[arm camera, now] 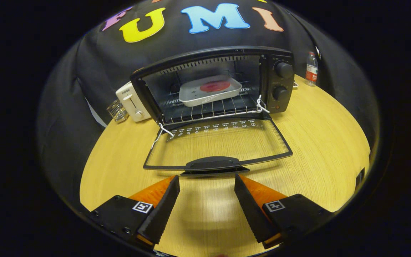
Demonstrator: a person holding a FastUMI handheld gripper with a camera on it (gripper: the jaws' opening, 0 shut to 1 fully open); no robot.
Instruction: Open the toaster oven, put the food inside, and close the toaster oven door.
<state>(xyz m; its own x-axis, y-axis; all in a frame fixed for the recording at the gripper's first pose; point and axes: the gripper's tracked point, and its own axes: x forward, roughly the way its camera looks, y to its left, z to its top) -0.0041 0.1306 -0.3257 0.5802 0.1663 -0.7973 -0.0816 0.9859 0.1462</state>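
sitting on the tabletop [316, 142], the black toaster oven [212, 85] has its glass door [216, 148] folded flat, a pale tray [209, 91] of red food [215, 86] on its rack; the tool [207, 185] hovers spread apart, empty, just short of the door handle [212, 163].

A: Surface — round, pale yellow wood-grain tabletop [316, 142], soft glare patch near the front edge.

B: Backdrop?

A: Black cloth booth wall [84, 71], draped and creased, curving behind the table.

B: Clutter at the back?

A: White two-slot pop-up toaster [132, 101] at the table's rear left, small clear ribbed glass object [117, 111] just beside it. Clear plastic water bottle with red label [311, 69] rear right, upright.
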